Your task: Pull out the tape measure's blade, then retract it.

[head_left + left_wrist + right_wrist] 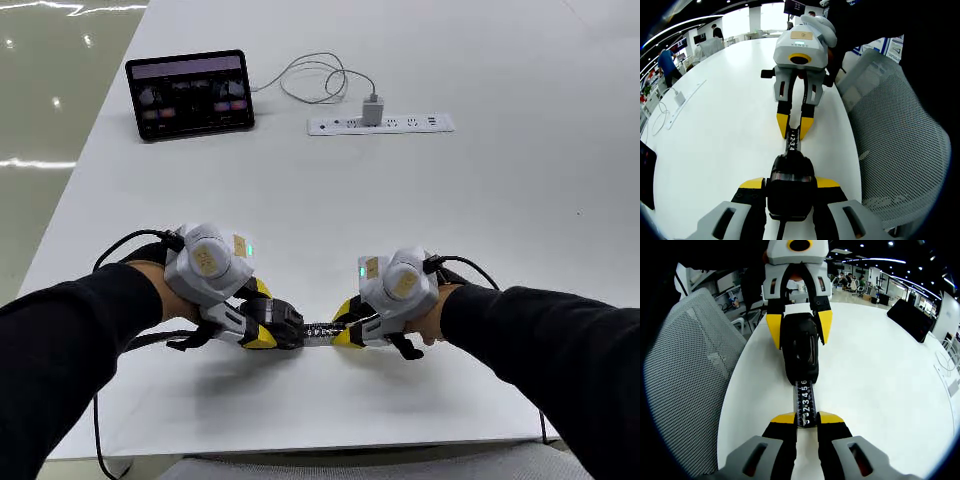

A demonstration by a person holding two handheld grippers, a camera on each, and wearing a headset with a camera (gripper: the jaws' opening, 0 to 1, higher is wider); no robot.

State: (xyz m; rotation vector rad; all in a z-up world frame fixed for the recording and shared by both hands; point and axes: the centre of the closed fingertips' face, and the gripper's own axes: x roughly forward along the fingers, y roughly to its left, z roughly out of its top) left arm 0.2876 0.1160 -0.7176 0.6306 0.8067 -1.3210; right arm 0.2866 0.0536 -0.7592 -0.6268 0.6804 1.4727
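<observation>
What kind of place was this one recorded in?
Probably an open-plan office or lab: a long white table, a mesh office chair beside it, a tablet and power strip, and people farther back.

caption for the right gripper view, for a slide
Right gripper pinches the tape measure's blade, a short length out of the black case held by the left gripper.

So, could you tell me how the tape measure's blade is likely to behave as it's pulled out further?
The short exposed blade spans straight between the case in the left gripper and the right gripper, so it is probably stiff at this length; longer, it may sag or buckle. Being thin and smooth, it could slip from the pinch.
</observation>
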